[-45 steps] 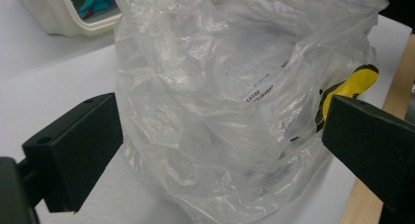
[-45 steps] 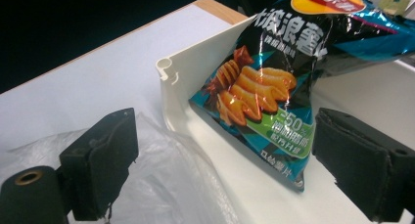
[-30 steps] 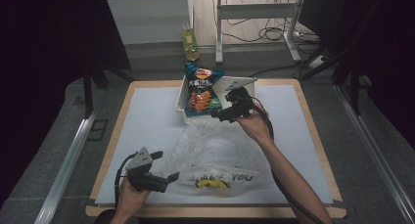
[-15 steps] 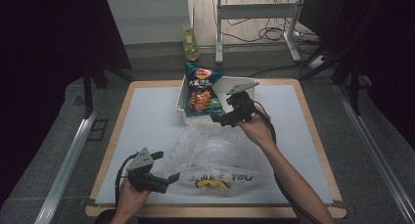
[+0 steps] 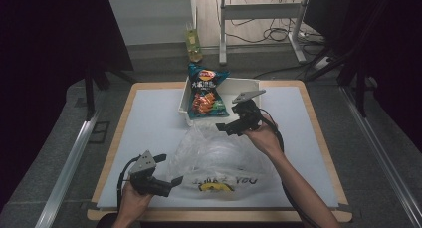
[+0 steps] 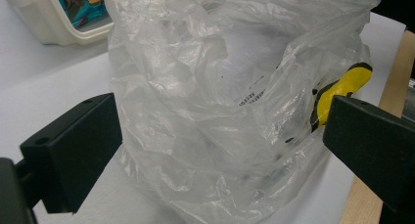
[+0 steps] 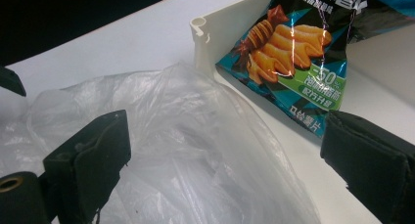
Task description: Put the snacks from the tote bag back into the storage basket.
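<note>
Work in hand: a judgement — packing the chips (image 5: pixel 203 91) into the plastic bag (image 5: pixel 221 161); the next move looks like a reach for the chips.
Left tongs (image 5: pixel 166 180): released, jaws spread wide in the left gripper view, the bag's near side standing between them; whether either jaw touches the film I cannot tell.
Right tongs (image 5: pixel 222 128): released, jaws wide apart, holding nothing; they hover over the bag's far rim.
Bag from left tongs: straight ahead, a crumpled clear mound (image 6: pixel 220 111) with a yellow print on its side.
Bag from right tongs: just below and ahead, its rim (image 7: pixel 186 150) rising between the jaws.
Chips from right tongs: ahead and to the upper right in the right gripper view (image 7: pixel 293 53), near, leaning in the white bin (image 5: pixel 185 104).
Chips from left tongs: well apart, beyond the whole bag.
Long axis of chips: runs away from the person, top end propped on the bin's far wall, bottom end toward the right tongs.
Nearer hand: the right, clearly.
What the move turns on: the bin's near wall (image 7: pixel 230 23) stands between the bag and the chips, so the right tongs would likely have to go over it.
</note>
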